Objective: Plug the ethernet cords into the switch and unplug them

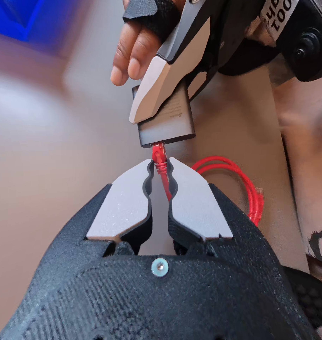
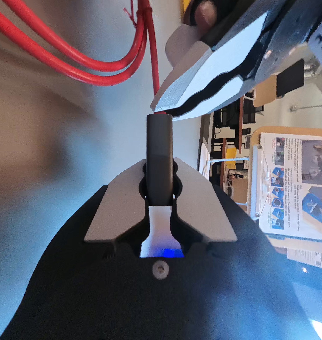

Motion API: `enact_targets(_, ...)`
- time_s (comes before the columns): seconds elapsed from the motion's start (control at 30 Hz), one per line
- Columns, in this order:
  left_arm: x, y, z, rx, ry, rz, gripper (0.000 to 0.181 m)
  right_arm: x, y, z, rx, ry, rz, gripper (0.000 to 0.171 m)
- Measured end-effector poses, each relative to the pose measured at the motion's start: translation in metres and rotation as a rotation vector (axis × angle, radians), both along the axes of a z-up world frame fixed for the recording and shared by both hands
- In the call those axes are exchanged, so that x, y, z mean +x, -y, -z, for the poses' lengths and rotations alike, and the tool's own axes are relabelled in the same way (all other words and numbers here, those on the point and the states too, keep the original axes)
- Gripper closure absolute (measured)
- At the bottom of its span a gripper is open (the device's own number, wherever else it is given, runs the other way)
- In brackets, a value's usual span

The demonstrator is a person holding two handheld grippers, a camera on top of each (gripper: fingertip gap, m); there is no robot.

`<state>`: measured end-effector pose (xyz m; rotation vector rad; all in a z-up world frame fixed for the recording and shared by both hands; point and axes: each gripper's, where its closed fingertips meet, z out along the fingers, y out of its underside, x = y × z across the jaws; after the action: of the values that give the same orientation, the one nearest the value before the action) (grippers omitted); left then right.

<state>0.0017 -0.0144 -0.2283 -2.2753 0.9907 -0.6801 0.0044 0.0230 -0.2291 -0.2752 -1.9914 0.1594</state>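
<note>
My left gripper [image 1: 160, 161] is shut on the red ethernet plug [image 1: 158, 153], which sits in a port on the lower edge of the dark grey switch [image 1: 167, 127]. The red cord [image 1: 230, 165] loops to the right, and its free plug [image 1: 258, 191] hangs there. My right gripper [image 2: 159, 161] is shut on the switch [image 2: 159, 158], holding it edge-on in the air. In the left wrist view that gripper [image 1: 152, 103] clamps the switch from above. In the right wrist view the left gripper [image 2: 202, 88] meets the far end of the switch, and the red cord [image 2: 73, 60] loops at the upper left.
A person's hand [image 1: 130, 55] holds the right gripper. A pale table top [image 1: 64, 165] lies below, with a blue object [image 1: 18, 18] at the upper left. A board with printed sheets [image 2: 292, 184] and room furniture [image 2: 230, 128] lie at the right. The tips of one gripper are about 4 cm away from the tips of the other. The blue object [image 1: 18, 18] sits 15 cm or so from the ends of my right fingers.
</note>
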Motion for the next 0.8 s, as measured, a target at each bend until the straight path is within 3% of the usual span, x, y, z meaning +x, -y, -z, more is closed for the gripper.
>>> enact_targets(0.37, -0.011, -0.019, -0.051, 0.368, -0.060, -0.062, 0.161, 0.005, -0.017, -0.022, -0.274, -0.051, 0.062, 0.149)
enact_targets(0.57, 0.007, -0.018, -0.082, 0.576, -0.191, -0.042, 0.160, 0.005, -0.034, -0.013, -0.259, 0.023, 0.176, 0.149)
enact_targets(0.8, 0.026, -0.024, -0.043, 0.558, -0.352, 0.032, 0.158, 0.002, -0.001, -0.021, -0.409, 0.080, 0.112, 0.150)
